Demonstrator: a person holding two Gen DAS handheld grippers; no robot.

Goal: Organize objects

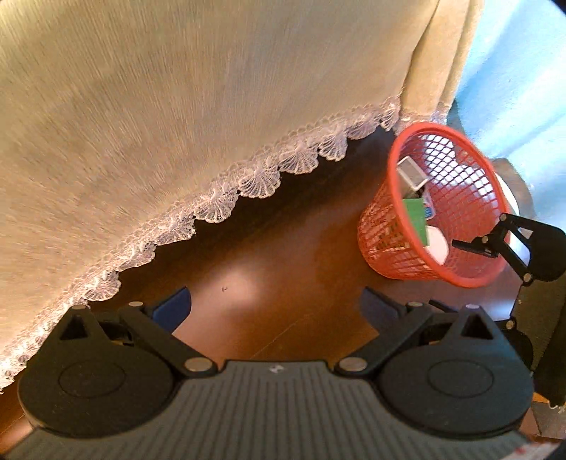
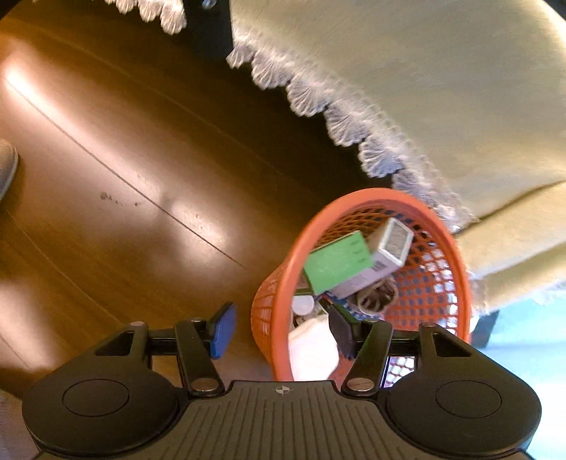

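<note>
Polished brown wooden floor [image 1: 276, 254] spreads beneath both cameras, catching pale patches of window light, with a thin seam running across it in the right wrist view. Over it hangs a cream tablecloth [image 1: 198, 106], ribbed in texture and edged with white scalloped lace [image 1: 261, 173], its hem falling close to the floor; a dark table leg [image 2: 208, 32] shows behind the lace at the far edge of the right wrist view. Beside the cloth's right corner stands an orange mesh basket [image 1: 382, 244] on the floor, round-rimmed and upright, just beside the draped fabric. Inside the basket lie a green box [image 2: 336, 262] and a grey-white carton [image 2: 385, 254], leaning against each other near the rim, with a coil of cord [image 2: 376, 295], a small white round cap [image 2: 303, 304] and a white crumpled piece [image 2: 311, 350] lower down. The left gripper [image 1: 276, 304] hangs above bare floor, well left of the basket, its fingers [image 1: 173, 308] spread wide and holding nothing. The right gripper [image 2: 283, 329] hovers at the basket's near rim, fingers [image 2: 223, 331] likewise released and empty, one over the floor and the other over the basket's mouth. At the far left edge of the right wrist view, part of a pale shoe [image 2: 7, 166] rests on the floor.
</note>
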